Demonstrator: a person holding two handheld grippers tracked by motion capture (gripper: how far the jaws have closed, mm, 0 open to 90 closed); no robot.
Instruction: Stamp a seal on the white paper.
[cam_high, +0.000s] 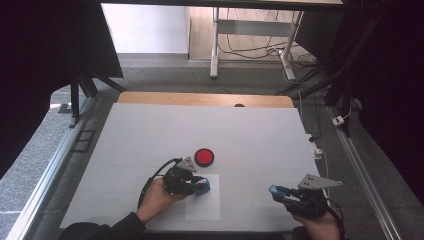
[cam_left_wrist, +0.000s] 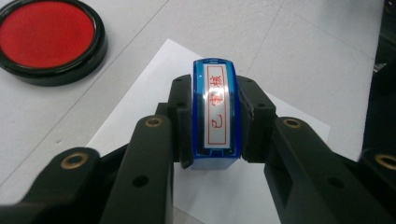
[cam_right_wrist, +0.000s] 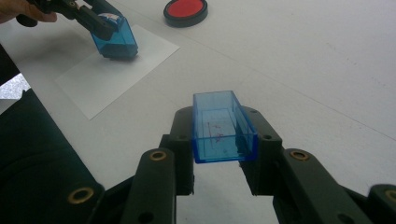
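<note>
Left claw (cam_left_wrist: 215, 154) clamped on blue stamp (cam_left_wrist: 215, 116), pressed onto white paper (cam_left_wrist: 289, 186); right claw (cam_right_wrist: 225, 172) clamped on blue cap (cam_right_wrist: 223, 128) above worktop (cam_right_wrist: 303, 70).

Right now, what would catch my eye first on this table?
The red ink pad near the middle of the grey table. Just in front of it, the left gripper presses a blue stamp onto a white sheet of paper. The right gripper holds the stamp's clear blue cap off to the side.

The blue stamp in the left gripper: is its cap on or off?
Off. The stamp rests on the paper in the left gripper, while the right gripper holds the empty blue cap apart.
</note>
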